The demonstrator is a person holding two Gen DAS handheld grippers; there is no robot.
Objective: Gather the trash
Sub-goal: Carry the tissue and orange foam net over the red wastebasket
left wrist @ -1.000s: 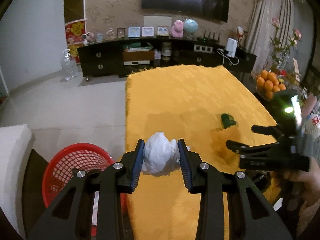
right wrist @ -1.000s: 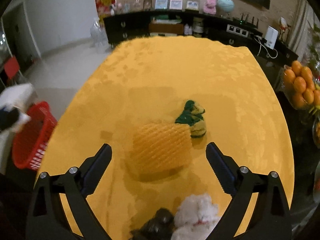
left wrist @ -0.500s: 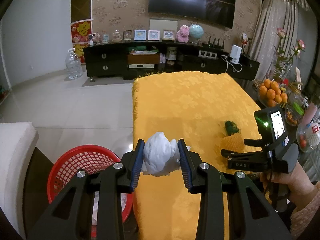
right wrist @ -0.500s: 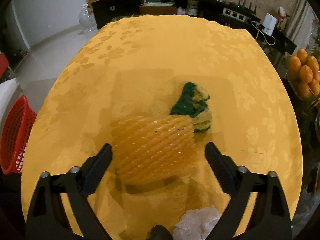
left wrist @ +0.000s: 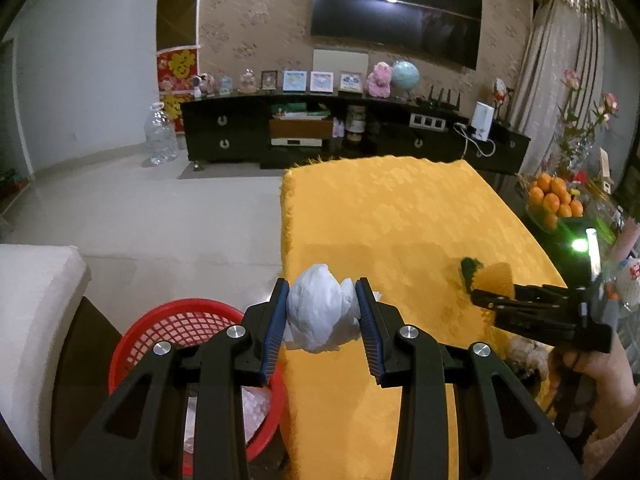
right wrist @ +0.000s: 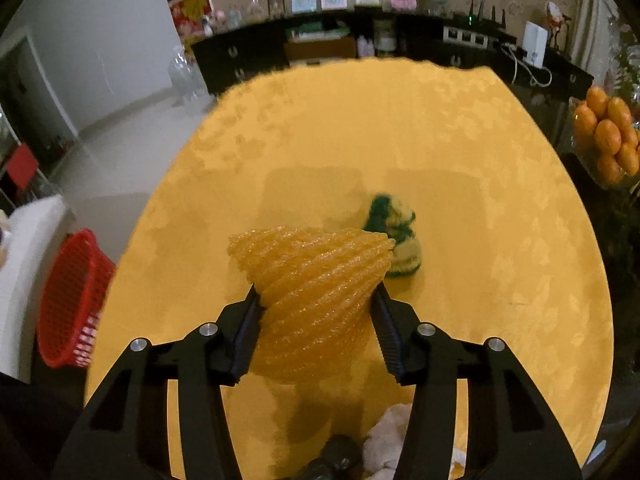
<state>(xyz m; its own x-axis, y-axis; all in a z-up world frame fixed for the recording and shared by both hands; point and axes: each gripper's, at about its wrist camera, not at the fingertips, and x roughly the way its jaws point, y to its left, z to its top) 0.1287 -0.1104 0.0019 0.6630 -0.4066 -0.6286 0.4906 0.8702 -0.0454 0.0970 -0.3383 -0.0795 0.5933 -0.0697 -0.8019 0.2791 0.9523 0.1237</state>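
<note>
My left gripper (left wrist: 322,284) is shut on a crumpled white paper wad (left wrist: 320,316), held above the table's near-left edge beside the red mesh basket (left wrist: 180,332). In the right wrist view my right gripper (right wrist: 315,292) has its jaws closing on a yellow foam fruit net (right wrist: 316,280); both pads press its sides and it bulges into a cone above the yellow tablecloth (right wrist: 360,120). A green-and-yellow crumpled scrap (right wrist: 396,232) lies just behind the net. The left wrist view shows the right gripper (left wrist: 480,300) with the foam net (left wrist: 496,276) at its tips.
The red basket (right wrist: 72,300) stands on the floor off the table's left side, with white trash inside. A bowl of oranges (right wrist: 608,136) sits to the right of the table. White and dark scraps (right wrist: 388,440) lie at the near edge. A white cushion (left wrist: 36,300) is at far left.
The right jaws came in from wide apart onto the foam net, which went from lying flat to a squeezed cone. The left gripper rose slightly, still holding the white wad.
</note>
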